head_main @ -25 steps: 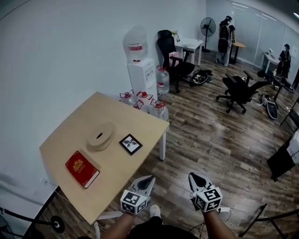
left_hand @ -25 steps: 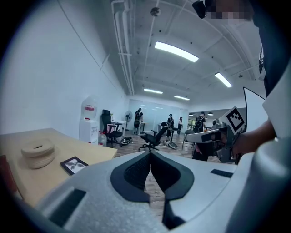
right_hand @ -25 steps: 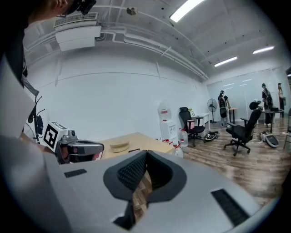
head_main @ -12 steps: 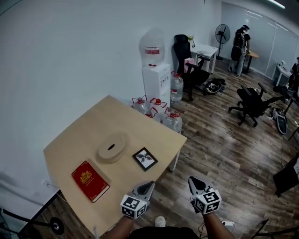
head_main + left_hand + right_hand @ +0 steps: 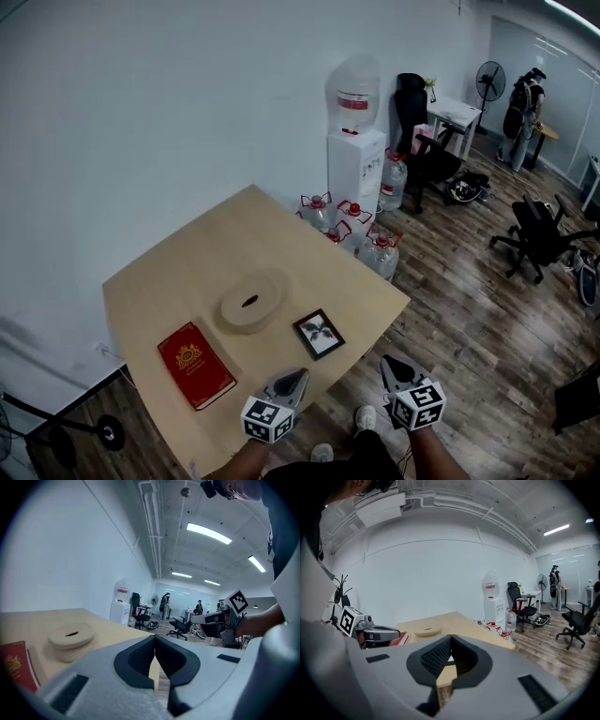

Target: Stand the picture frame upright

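A small black picture frame lies flat, face up, near the front right edge of the light wooden table. My left gripper hovers at the table's near edge, just short of the frame, shut with nothing in it. My right gripper is off the table's right side above the floor, also shut and holding nothing. In the left gripper view the jaws meet tip to tip; the right gripper view shows the same. The frame is hidden in both gripper views.
A red book lies at the table's front left. A round beige disc with a slot sits mid-table behind the frame. Water bottles and a water dispenser stand past the far corner. Office chairs and people are far right.
The head view has swung towards the table, which now sits further right and nearer. Both grippers stay low in the view, shut, with the left one now at the table edge.
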A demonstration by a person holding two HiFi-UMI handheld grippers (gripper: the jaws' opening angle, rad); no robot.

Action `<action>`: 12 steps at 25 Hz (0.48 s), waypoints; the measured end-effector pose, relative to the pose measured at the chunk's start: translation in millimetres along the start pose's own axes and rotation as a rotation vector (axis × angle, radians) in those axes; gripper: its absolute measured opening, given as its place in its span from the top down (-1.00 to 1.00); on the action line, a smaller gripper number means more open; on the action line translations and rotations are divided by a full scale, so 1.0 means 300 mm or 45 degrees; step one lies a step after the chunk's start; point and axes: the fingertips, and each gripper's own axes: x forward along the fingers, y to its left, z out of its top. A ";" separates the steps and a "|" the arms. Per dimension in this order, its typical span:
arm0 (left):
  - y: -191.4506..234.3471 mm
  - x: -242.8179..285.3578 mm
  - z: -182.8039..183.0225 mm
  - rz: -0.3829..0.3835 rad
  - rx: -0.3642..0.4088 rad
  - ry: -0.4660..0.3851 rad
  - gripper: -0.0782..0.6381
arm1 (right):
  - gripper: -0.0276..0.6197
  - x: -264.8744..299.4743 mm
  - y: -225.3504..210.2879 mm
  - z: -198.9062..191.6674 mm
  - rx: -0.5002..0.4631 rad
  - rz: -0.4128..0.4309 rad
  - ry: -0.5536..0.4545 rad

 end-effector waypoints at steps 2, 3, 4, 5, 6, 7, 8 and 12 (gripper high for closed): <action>0.036 0.015 -0.004 0.042 -0.012 0.008 0.77 | 0.89 0.059 -0.017 0.011 -0.002 0.038 0.013; 0.055 0.026 -0.001 0.064 -0.015 0.010 0.77 | 0.89 0.089 -0.027 0.019 -0.005 0.057 0.018; 0.074 0.039 0.006 0.087 -0.018 0.010 0.77 | 0.89 0.120 -0.038 0.026 -0.009 0.077 0.024; 0.092 0.051 0.015 0.110 -0.024 0.007 0.77 | 0.89 0.151 -0.048 0.034 -0.014 0.098 0.032; 0.107 0.063 0.026 0.133 -0.031 0.002 0.77 | 0.89 0.183 -0.058 0.041 -0.022 0.121 0.042; 0.122 0.074 0.036 0.159 -0.038 -0.002 0.77 | 0.89 0.218 -0.065 0.049 -0.031 0.147 0.052; 0.139 0.083 0.043 0.188 -0.044 -0.005 0.77 | 0.89 0.256 -0.069 0.058 -0.042 0.178 0.061; 0.211 0.117 0.071 0.325 -0.076 -0.020 0.77 | 0.89 0.395 -0.050 0.083 -0.105 0.326 0.102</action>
